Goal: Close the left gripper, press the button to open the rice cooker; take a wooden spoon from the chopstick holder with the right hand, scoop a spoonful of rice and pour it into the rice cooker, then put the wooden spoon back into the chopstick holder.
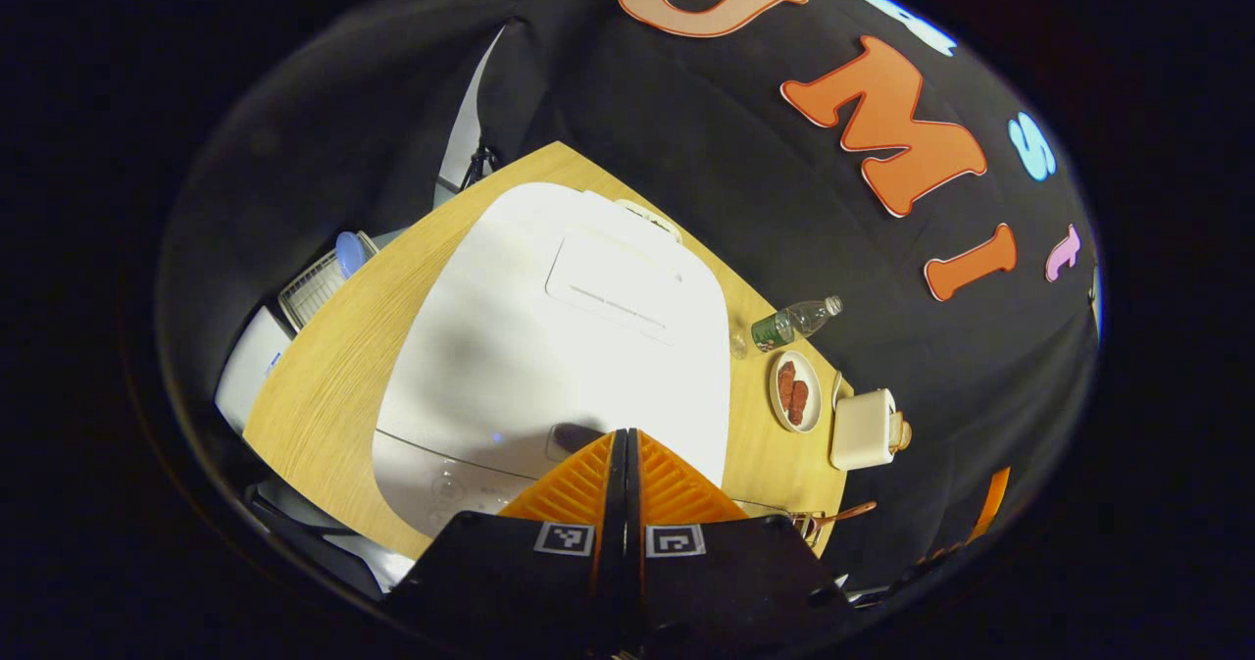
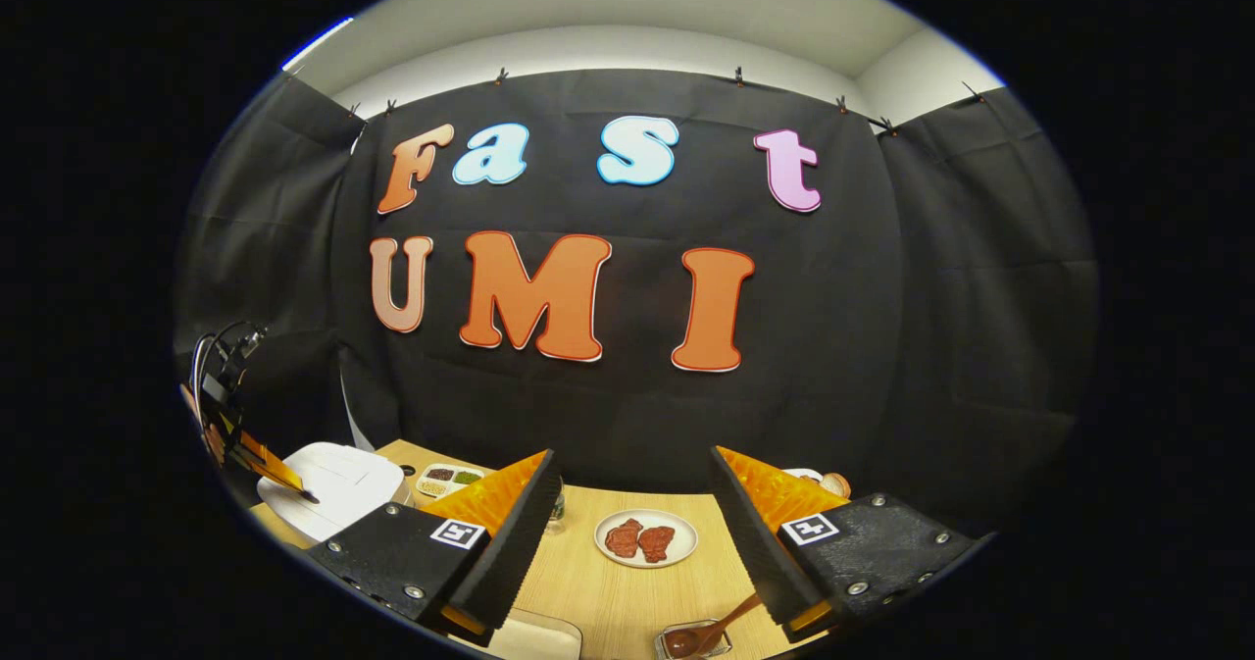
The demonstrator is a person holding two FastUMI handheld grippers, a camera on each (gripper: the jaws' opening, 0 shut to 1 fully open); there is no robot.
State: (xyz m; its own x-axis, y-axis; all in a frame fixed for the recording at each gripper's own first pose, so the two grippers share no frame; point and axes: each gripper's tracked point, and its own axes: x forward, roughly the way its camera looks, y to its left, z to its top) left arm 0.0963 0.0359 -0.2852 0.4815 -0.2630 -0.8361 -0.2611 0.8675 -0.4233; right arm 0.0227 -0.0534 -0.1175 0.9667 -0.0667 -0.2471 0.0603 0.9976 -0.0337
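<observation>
The white rice cooker stands on the wooden table with its lid down. My left gripper is shut with nothing between its fingers, and its tips sit at the dark button on the lid's front edge. I cannot tell whether they touch it. From the right gripper view, the left gripper leans over the cooker at the far left. My right gripper is open and holds nothing above the table. A wooden spoon rests in a small holder just below it.
A plate of red meat lies ahead of the right gripper, with a compartment tray further left. A plastic bottle, a cream toaster and a wire holder stand right of the cooker. A white rack sits beyond the table's left edge.
</observation>
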